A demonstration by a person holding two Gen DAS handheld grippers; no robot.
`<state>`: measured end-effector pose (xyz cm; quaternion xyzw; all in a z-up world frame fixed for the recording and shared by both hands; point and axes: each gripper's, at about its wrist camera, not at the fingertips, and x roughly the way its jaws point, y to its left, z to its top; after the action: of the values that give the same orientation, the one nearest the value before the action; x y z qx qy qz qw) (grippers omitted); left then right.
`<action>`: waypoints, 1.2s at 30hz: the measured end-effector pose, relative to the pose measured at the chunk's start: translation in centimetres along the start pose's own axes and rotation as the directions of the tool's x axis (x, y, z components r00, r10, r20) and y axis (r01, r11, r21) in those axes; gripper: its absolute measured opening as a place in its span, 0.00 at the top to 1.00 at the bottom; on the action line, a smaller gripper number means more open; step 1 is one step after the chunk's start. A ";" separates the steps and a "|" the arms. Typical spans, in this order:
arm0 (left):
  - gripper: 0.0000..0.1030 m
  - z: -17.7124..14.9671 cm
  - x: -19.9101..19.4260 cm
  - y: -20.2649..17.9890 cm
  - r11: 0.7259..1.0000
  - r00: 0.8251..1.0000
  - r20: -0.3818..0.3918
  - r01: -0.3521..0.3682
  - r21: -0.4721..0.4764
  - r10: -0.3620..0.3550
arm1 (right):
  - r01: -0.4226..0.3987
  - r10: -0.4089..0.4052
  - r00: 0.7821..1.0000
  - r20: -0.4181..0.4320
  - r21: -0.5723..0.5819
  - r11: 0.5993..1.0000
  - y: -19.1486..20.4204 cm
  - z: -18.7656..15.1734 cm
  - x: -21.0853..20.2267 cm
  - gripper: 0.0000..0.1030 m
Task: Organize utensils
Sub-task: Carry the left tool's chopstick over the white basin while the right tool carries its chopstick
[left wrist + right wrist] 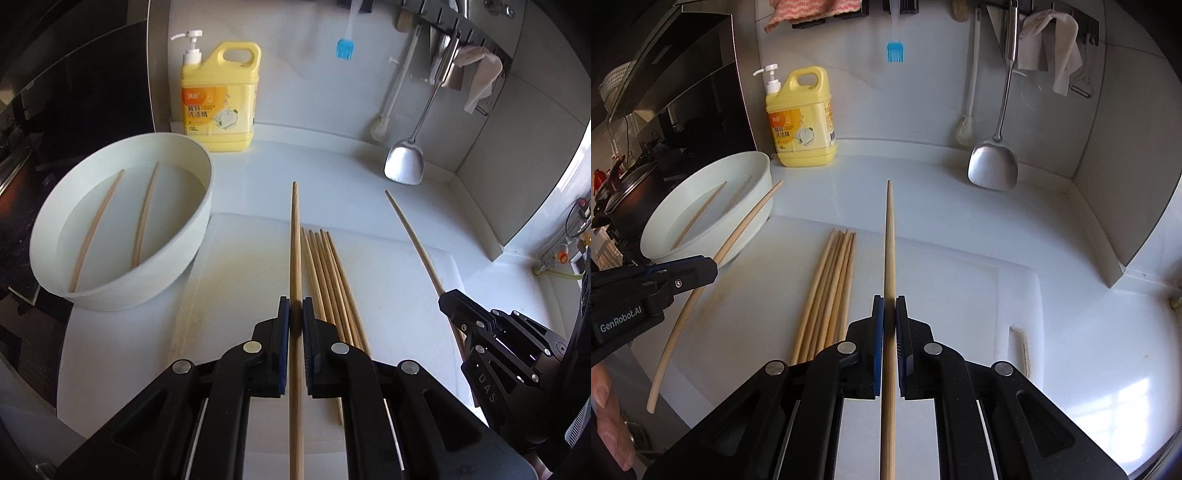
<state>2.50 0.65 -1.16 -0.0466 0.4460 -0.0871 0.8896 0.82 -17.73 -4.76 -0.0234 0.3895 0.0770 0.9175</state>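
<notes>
Round white plastic basin (122,236) at left already held two bamboo chopsticks (96,229). Left gripper (295,306) and right gripper (889,306) each pinched one bamboo chopstick (295,240) above the loose bundle (332,280) on the white cutting board (406,295). Advice: keep sticks level, release low inside basin.

My right claw (889,314) clamps one chopstick (889,236) above the counter (960,229). My left claw (701,269) grips another chopstick (738,229) beside the basin (753,173).

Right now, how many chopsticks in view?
About 10: two in the basin water, about six bundled on the board, one in the left gripper, one in the right gripper. Bundle overlaps; count uncertain.
</notes>
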 end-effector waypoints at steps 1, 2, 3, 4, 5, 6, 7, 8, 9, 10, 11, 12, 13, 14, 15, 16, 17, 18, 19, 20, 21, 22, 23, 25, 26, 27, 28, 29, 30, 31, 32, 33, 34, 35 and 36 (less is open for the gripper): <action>0.93 0.5 -0.8 0.4 1.000 1.000 0.010 -0.004 -0.007 0.004 | -0.007 0.007 1.000 0.009 -0.005 1.000 0.3 0.5 -0.5 0.94; 0.93 0.9 -1.5 0.8 1.000 1.000 0.019 -0.008 -0.015 0.009 | -0.013 0.013 1.000 0.016 -0.012 1.000 0.6 1.1 -0.9 0.94; 0.93 1.4 -2.2 1.3 1.000 1.000 0.027 -0.010 -0.026 0.011 | -0.022 0.023 0.999 0.023 -0.017 1.000 1.1 1.7 -1.2 0.94; 0.93 1.9 -2.7 1.9 0.999 0.999 0.035 -0.011 -0.039 0.012 | -0.039 0.039 0.999 0.028 -0.018 0.999 1.5 2.2 -1.6 0.94; 0.93 2.2 -3.2 2.6 0.999 0.999 0.044 -0.012 -0.053 0.015 | -0.055 0.055 0.998 0.031 -0.020 0.998 2.1 2.9 -1.7 0.94; 0.93 2.6 -3.7 3.4 0.998 0.998 0.052 -0.020 -0.062 0.023 | -0.062 0.062 0.997 0.033 -0.025 0.998 2.7 3.5 -1.8 0.94; 0.93 3.0 -4.1 4.3 0.997 0.998 0.056 -0.024 -0.074 0.028 | -0.065 0.066 0.997 0.035 -0.032 0.997 3.5 4.2 -1.8 0.94; 0.93 3.5 -4.3 5.3 0.996 0.998 0.058 -0.024 -0.085 0.029 | -0.073 0.074 0.997 0.036 -0.036 0.997 4.4 4.8 -1.8 0.94; 0.93 3.9 -4.6 6.4 0.995 0.998 0.061 -0.029 -0.092 0.034 | -0.085 0.086 0.996 0.037 -0.036 0.996 5.2 5.5 -1.7 0.94; 0.93 4.4 -4.8 7.5 0.995 0.997 0.069 -0.038 -0.096 0.045 | -0.097 0.099 0.994 0.042 -0.037 0.995 6.1 6.3 -1.5 0.94; 0.93 4.9 -5.0 8.7 0.994 0.996 0.077 -0.048 -0.097 0.055 | -0.105 0.107 0.993 0.047 -0.040 0.994 7.1 7.0 -1.3 0.94; 0.93 5.4 -5.0 9.9 0.994 0.994 0.084 -0.056 -0.098 0.064 | -0.111 0.113 0.992 0.053 -0.044 0.993 8.1 7.8 -1.1 0.94; 0.93 6.0 -4.9 11.2 0.993 0.994 0.086 -0.059 -0.100 0.068 | -0.113 0.116 0.991 0.059 -0.046 0.992 9.2 8.5 -0.7 0.94; 0.93 6.6 -4.7 12.6 0.993 0.994 0.084 -0.063 -0.098 0.072 | -0.113 0.116 0.991 0.063 -0.044 0.993 10.2 9.3 -0.2 0.94; 0.93 7.3 -4.4 13.9 0.993 0.994 0.078 -0.067 -0.096 0.075 | -0.115 0.117 0.991 0.062 -0.035 0.993 11.2 10.0 0.5 0.94; 0.93 7.9 -4.0 15.3 0.994 0.995 0.074 -0.064 -0.093 0.071 | -0.123 0.124 0.990 0.061 -0.027 0.992 12.1 10.7 1.0 0.94; 0.93 8.4 -3.9 16.6 0.994 0.995 0.076 -0.062 -0.087 0.068 | -0.126 0.127 0.990 0.061 -0.019 0.992 13.2 11.4 1.6 0.94; 0.93 9.0 -3.5 17.6 0.995 0.994 0.078 -0.064 -0.079 0.070 | -0.125 0.126 0.990 0.063 -0.015 0.992 14.2 12.0 2.2 0.94; 0.93 9.4 -3.0 18.7 0.995 0.995 0.076 -0.066 -0.072 0.071 | -0.126 0.126 0.990 0.063 -0.012 0.992 15.2 12.6 2.9 0.94; 0.93 9.9 -2.4 19.7 0.995 0.995 0.067 -0.064 -0.071 0.069 | -0.128 0.128 0.990 0.062 -0.008 0.992 16.3 13.0 3.5 0.94; 0.93 10.3 -1.8 20.8 0.996 0.996 0.054 -0.062 -0.071 0.065 | -0.130 0.130 0.990 0.059 -0.001 0.992 17.2 13.4 4.2 0.94; 0.93 10.7 -1.1 21.7 0.996 0.997 0.041 -0.059 -0.069 0.062 | -0.135 0.134 0.989 0.054 0.007 0.991 18.1 13.7 4.9 0.94; 0.93 10.9 -0.5 22.5 0.996 0.998 0.031 -0.058 -0.066 0.060 | -0.139 0.138 0.989 0.050 0.014 0.990 19.0 14.1 5.5 0.94; 0.93 11.2 0.7 23.8 0.997 0.998 0.012 -0.056 -0.056 0.057 | -0.148 0.147 0.988 0.036 0.029 0.989 20.3 14.7 6.9 0.94; 0.93 11.3 1.3 24.3 0.997 0.998 0.001 -0.056 -0.053 0.056 | -0.156 0.155 0.988 0.025 0.036 0.987 20.8 15.0 7.6 0.94; 0.93 11.4 1.9 24.8 0.997 0.998 -0.010 -0.054 -0.056 0.054 | -0.164 0.164 0.986 0.011 0.041 0.986 21.3 15.2 8.4 0.94; 0.93 11.4 2.4 25.3 0.997 0.999 -0.019 -0.050 -0.061 0.049 | -0.170 0.170 0.985 -0.002 0.041 0.985 21.9 15.4 9.1 0.94; 0.93 11.4 2.9 25.7 0.997 0.999 -0.024 -0.049 -0.068 0.047 | -0.174 0.174 0.985 -0.016 0.039 0.984 22.4 15.5 9.8 0.94; 0.93 11.4 3.4 26.0 0.996 0.998 -0.030 -0.048 -0.074 0.046 | -0.178 0.179 0.983 -0.030 0.037 0.983 22.7 15.5 10.5 0.94; 0.93 11.3 3.9 26.4 0.995 0.998 -0.038 -0.048 -0.082 0.045 | -0.185 0.187 0.981 -0.046 0.037 0.982 23.0 15.5 11.2 0.94; 0.93 11.2 4.3 26.8 0.995 0.998 -0.046 -0.049 -0.089 0.045 | -0.194 0.196 0.979 -0.062 0.037 0.980 23.4 15.5 11.8 0.94; 0.93 11.1 4.8 27.1 0.994 0.997 -0.055 -0.051 -0.095 0.045 | -0.201 0.203 0.976 -0.078 0.036 0.979 23.7 15.4 12.5 0.94; 0.93 11.0 5.2 27.4 0.993 0.997 -0.061 -0.054 -0.101 0.048 | -0.207 0.209 0.973 -0.094 0.035 0.978 24.0 15.2 13.1 0.94; 0.93 10.9 5.6 27.6 0.992 0.996 -0.070 -0.060 -0.108 0.053 | -0.214 0.217 0.970 -0.107 0.035 0.976 24.2 15.1 13.7 0.94; 0.93 10.7 6.0 27.8 0.992 0.995 -0.081 -0.062 -0.114 0.053 | -0.220 0.223 0.967 -0.122 0.040 0.975 24.4 15.1 14.3 0.94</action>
<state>17.78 26.77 -3.91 -0.0822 0.4858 -0.0370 0.8694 17.45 9.63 -4.13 0.0274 0.4476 0.1722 0.8771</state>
